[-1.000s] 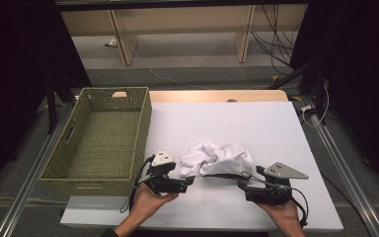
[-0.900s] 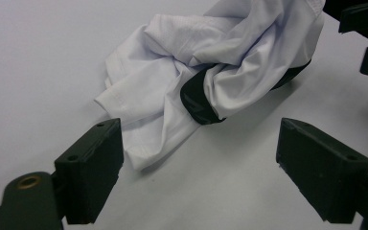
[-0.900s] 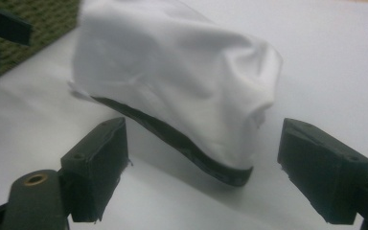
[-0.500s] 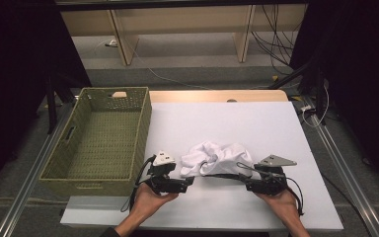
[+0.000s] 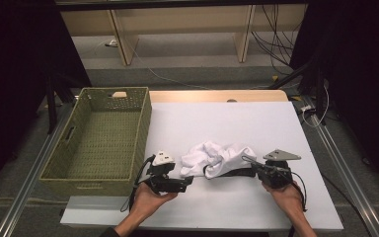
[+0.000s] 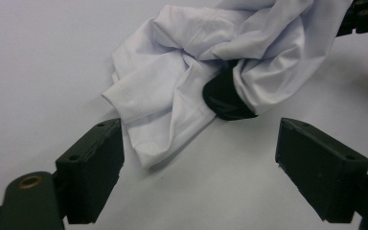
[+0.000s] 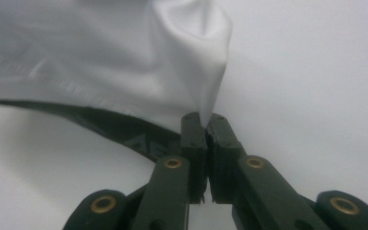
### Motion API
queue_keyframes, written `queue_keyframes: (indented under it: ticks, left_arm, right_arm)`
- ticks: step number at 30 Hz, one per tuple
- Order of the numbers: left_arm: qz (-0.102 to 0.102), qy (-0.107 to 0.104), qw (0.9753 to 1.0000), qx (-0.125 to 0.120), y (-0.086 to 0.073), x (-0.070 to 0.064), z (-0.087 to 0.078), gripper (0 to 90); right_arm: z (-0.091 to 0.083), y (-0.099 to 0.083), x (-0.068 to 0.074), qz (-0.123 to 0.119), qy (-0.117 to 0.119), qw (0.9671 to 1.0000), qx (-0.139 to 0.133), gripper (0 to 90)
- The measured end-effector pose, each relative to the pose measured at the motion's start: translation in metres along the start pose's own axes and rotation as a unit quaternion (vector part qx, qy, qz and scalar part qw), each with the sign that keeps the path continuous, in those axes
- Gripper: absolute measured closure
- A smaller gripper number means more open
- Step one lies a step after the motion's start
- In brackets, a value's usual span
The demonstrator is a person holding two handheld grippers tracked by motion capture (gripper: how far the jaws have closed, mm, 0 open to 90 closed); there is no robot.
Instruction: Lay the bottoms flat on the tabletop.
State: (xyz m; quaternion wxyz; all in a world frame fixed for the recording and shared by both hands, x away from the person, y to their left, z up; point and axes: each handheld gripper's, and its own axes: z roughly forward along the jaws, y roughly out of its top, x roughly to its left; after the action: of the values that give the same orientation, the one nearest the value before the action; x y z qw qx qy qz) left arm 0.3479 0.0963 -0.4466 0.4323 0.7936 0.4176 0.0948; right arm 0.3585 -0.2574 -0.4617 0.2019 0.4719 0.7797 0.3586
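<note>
White cloth, a crumpled garment (image 5: 219, 159) with a black trim partly tucked under its folds, lies on the table (image 5: 227, 118) between the two claws. The right gripper (image 7: 204, 125) has its jaws pressed together on a pinch of the fabric, which rises just ahead of them; the rest blurs out of focus. The left gripper (image 6: 199, 158) stands wide apart, holding nothing, the garment's hem just ahead of its left jaw. Beyond its outer side stands a woven basket (image 5: 101, 140).
</note>
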Motion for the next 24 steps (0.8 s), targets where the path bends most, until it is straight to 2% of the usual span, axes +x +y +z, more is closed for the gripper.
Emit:
queue_keyframes:
  ticks: [2,3,5,7,14,16,17,18,19,20,24]
  left_arm:
    - [0.0,0.001,1.0,-0.001,0.0,0.001,0.0,17.0]
    - [0.0,0.001,1.0,-0.001,0.0,0.001,0.0,17.0]
    - [-0.001,0.002,1.0,-0.001,0.0,0.001,0.0,17.0]
    - [-0.001,0.003,1.0,0.0,0.0,0.001,0.001,17.1]
    - [0.001,0.006,1.0,0.004,0.0,0.002,0.003,17.1]
    - [0.0,0.008,1.0,0.004,0.0,0.003,0.004,17.1]
    - [-0.001,0.01,0.9999,0.004,0.0,0.003,0.005,17.2]
    - [-0.002,0.01,0.9999,0.005,0.0,0.004,0.006,17.2]
    - [0.001,0.012,0.9999,0.008,0.001,0.004,0.008,17.3]
    - [0.001,0.012,0.9999,0.008,0.001,0.004,0.008,17.3]
    - [0.0,0.014,0.9998,0.011,0.005,0.006,0.015,17.4]
  right_arm:
    - [-0.001,0.002,-0.013,0.008,-0.019,0.9998,-0.005,87.2]
    - [-0.001,0.002,-0.013,0.008,-0.019,0.9998,-0.005,87.2]
    - [0.0,0.003,-0.022,0.012,-0.031,0.9994,-0.004,87.2]
    - [0.001,0.005,-0.036,0.024,-0.045,0.9987,0.0,87.2]
    - [0.004,0.006,-0.056,0.046,-0.051,0.9976,0.006,84.6]
    - [0.001,0.007,-0.056,0.051,-0.056,0.9971,0.001,78.7]
    - [-0.002,0.008,-0.056,0.054,-0.056,0.9969,-0.002,71.8]
    - [-0.005,0.009,-0.056,0.06,-0.056,0.9966,-0.003,63.3]
    - [-0.012,0.011,-0.054,0.076,-0.051,0.9958,-0.008,49.9]
    - [-0.012,0.011,-0.054,0.076,-0.051,0.9958,-0.008,49.9]
    - [-0.031,0.01,-0.041,0.083,-0.05,0.995,-0.023,35.8]
